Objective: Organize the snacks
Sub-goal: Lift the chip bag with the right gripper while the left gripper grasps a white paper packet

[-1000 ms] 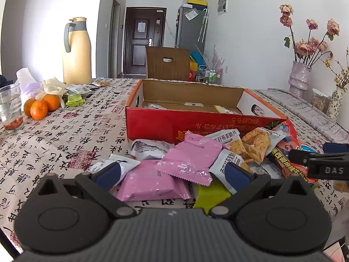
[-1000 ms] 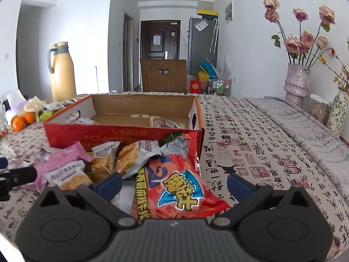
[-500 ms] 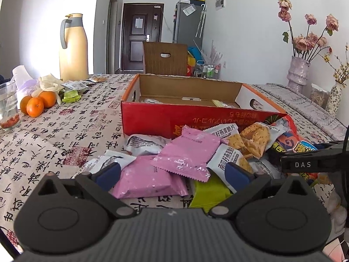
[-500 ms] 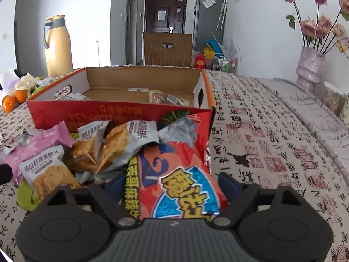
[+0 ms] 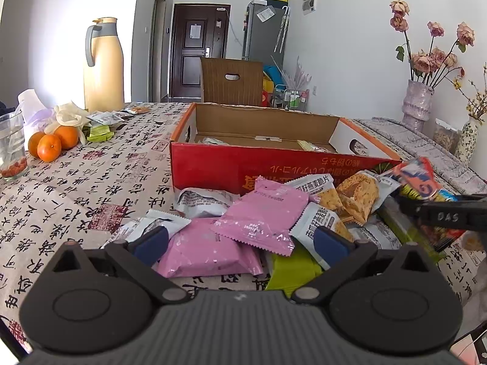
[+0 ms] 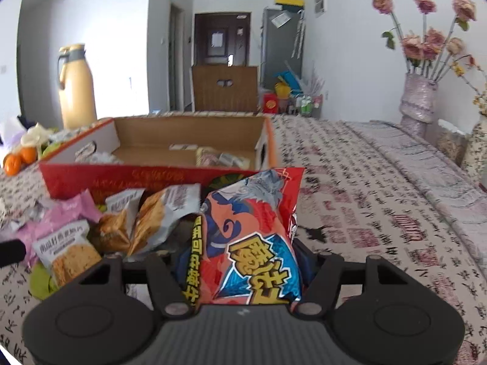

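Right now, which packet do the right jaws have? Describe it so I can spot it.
Find the red box on the table; a heap of snacks lies in front. At its right end is the red-and-blue bag, the right gripper closed on it: biggest packet, with yellow characters.

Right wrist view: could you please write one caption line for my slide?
Right gripper, jaws just closing, clamps a red and blue snack bag before the open cardboard box.

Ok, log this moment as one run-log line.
phase: grasp | right gripper: fingers just closing on red snack bag | left gripper: open over pink packets | cardboard box: behind pile
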Action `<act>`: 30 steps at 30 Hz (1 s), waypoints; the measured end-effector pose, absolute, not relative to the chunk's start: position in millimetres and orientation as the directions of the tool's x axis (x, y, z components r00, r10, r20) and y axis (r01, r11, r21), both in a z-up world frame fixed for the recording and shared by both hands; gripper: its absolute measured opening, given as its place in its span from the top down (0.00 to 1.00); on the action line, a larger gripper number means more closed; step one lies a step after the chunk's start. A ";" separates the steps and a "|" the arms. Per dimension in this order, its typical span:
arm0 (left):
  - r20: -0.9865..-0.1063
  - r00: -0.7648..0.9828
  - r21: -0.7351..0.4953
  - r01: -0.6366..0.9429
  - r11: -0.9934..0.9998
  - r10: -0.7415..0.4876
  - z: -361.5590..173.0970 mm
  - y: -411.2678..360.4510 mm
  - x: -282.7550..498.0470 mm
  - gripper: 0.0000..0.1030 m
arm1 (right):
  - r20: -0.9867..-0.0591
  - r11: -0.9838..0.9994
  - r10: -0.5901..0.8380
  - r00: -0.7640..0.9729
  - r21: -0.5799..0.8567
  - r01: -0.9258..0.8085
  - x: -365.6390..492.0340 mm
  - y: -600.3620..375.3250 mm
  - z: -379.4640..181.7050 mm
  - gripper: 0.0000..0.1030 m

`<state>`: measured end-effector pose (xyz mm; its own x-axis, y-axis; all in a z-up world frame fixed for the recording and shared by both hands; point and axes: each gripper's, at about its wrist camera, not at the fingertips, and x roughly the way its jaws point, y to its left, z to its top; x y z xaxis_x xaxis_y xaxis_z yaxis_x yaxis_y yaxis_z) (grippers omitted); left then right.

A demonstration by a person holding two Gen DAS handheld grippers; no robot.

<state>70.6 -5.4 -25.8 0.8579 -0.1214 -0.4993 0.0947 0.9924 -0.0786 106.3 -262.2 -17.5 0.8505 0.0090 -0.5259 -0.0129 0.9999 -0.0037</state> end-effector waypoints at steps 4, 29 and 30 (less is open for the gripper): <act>-0.491 0.862 -0.079 0.096 0.992 -0.122 -22.6 -4.6 70.4 0.00 | -0.499 0.999 -0.025 0.866 0.014 0.036 100.5 -277.8 -11.2 0.38; -0.607 0.788 -0.133 0.034 0.991 -0.108 -44.0 87.7 123.8 0.22 | -0.482 0.989 -0.067 0.874 0.083 0.122 84.4 -302.0 -14.1 0.38; -0.603 0.787 -0.157 0.044 0.987 -0.131 -44.7 89.6 124.1 0.25 | -0.482 0.989 -0.065 0.874 0.085 0.120 84.7 -301.5 -14.0 0.38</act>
